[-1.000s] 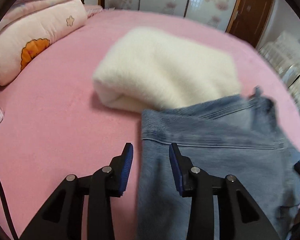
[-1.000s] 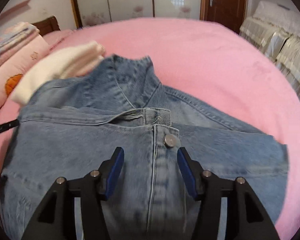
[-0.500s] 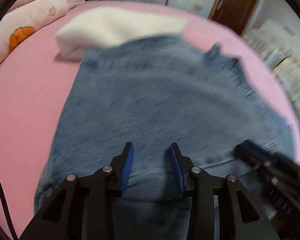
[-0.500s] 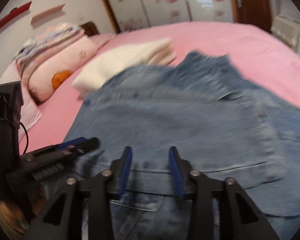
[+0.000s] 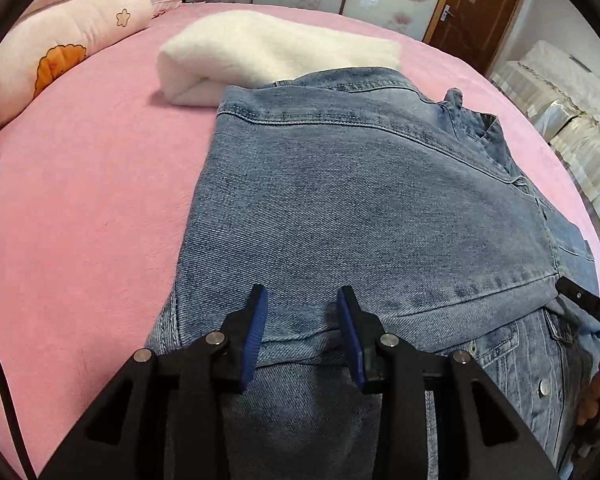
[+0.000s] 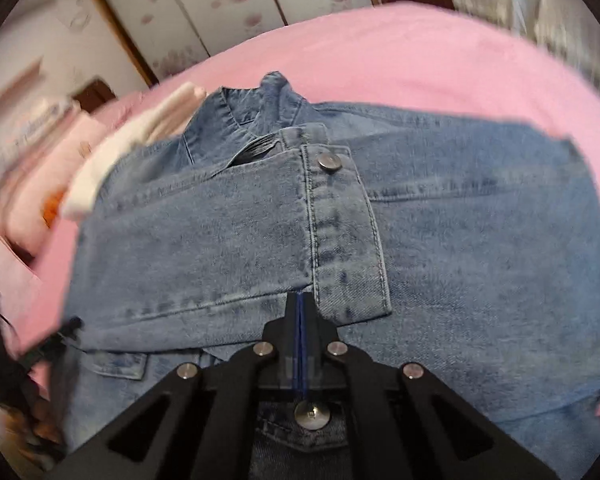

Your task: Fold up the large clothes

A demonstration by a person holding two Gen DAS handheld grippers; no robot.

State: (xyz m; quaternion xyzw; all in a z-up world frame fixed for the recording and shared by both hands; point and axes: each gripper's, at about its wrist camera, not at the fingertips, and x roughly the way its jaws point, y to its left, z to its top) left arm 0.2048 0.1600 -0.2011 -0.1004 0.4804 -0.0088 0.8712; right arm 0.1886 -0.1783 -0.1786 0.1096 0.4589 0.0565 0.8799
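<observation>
A blue denim jacket (image 5: 360, 200) lies on the pink bed, a sleeve folded across its front; it also shows in the right wrist view (image 6: 260, 220) with its collar and a metal button. My left gripper (image 5: 302, 320) is open over the jacket's near part, blue pads apart, holding nothing. My right gripper (image 6: 300, 304) is shut, pads together, at the lower edge of the folded sleeve; no cloth shows between the pads. The right gripper's tip shows at the right edge of the left wrist view (image 5: 588, 300).
A folded cream fleece blanket (image 5: 268, 52) lies just beyond the jacket. A pink pillow stack (image 5: 60, 48) sits far left. The pink bedsheet (image 5: 80, 200) spreads to the left. Wardrobe doors and a brown door (image 5: 480, 4) stand behind; covered furniture is at the right.
My right gripper has shut from open and swung right over the jacket's button placket. My left gripper stayed open over the jacket, and the view has steadied.
</observation>
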